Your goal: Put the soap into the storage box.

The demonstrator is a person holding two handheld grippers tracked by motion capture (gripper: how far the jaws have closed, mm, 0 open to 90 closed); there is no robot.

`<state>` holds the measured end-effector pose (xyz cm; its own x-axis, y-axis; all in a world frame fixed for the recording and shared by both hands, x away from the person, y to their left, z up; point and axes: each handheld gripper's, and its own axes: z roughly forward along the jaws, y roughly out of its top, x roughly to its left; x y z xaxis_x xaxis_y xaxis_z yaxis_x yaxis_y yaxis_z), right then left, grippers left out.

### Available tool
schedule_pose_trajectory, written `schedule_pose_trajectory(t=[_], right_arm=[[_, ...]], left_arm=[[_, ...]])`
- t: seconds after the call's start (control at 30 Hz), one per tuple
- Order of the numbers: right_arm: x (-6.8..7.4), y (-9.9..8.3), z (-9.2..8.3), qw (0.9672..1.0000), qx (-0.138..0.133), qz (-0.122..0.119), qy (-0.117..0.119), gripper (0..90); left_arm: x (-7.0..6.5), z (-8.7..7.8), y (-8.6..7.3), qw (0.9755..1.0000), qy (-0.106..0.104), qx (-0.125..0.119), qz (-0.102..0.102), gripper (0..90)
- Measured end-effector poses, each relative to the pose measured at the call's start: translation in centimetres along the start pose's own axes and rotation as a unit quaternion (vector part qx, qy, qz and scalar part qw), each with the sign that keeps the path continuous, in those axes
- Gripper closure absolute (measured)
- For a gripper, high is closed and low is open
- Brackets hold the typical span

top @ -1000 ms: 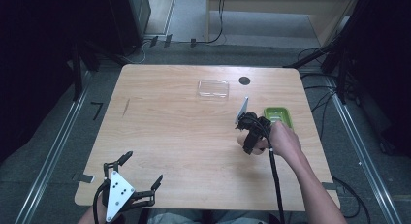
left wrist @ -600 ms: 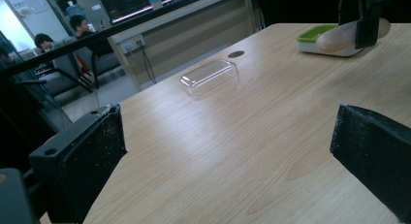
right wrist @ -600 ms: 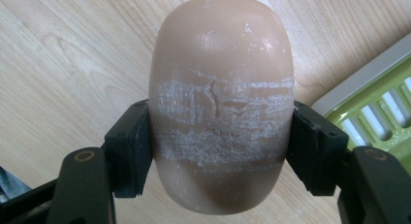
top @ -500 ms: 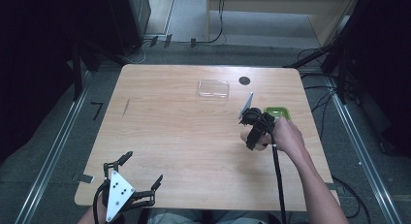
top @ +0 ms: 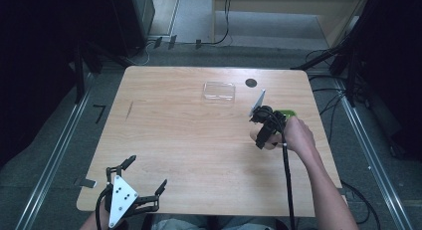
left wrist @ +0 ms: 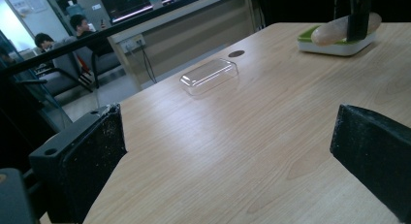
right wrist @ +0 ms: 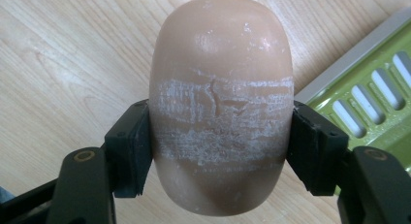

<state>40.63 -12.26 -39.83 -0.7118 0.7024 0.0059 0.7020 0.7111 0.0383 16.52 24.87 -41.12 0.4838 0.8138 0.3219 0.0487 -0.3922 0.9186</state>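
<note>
A tan oval bar of soap (right wrist: 220, 88) is clamped between the black pads (right wrist: 131, 146) of my right gripper (right wrist: 220, 151), which is shut on it just above the wooden table (top: 189, 135). In the high view that gripper (top: 262, 135) hangs at the near-left edge of a green slotted soap dish (top: 286, 112), partly hidden by the hand. The slotted dish (right wrist: 373, 98) lies at the right in the right gripper view. My left gripper (top: 147, 171) rests open at the table's near-left corner, nothing between its jaws (left wrist: 228, 151).
A clear plastic lid (top: 219, 90) lies upside up near the table's far edge, with a small dark round mark (top: 251, 82) to its right. From the left gripper view the lid (left wrist: 209, 76) and the dish (left wrist: 339, 45) lie far ahead.
My right gripper has shifted slightly away and to the right with the soap, closer to the green dish. The left gripper has not moved.
</note>
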Motion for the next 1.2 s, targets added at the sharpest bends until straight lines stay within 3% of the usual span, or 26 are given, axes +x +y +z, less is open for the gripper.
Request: schedule_pose_trajectory(t=[1.2], right_arm=[[-3.6, -1.5, -0.7, 0.9981, -0.031, 0.051, -0.014, 33.8]], left_arm=[[0.0, -0.1, 0.0, 1.0000, 0.002, 0.000, -0.002, 0.0]])
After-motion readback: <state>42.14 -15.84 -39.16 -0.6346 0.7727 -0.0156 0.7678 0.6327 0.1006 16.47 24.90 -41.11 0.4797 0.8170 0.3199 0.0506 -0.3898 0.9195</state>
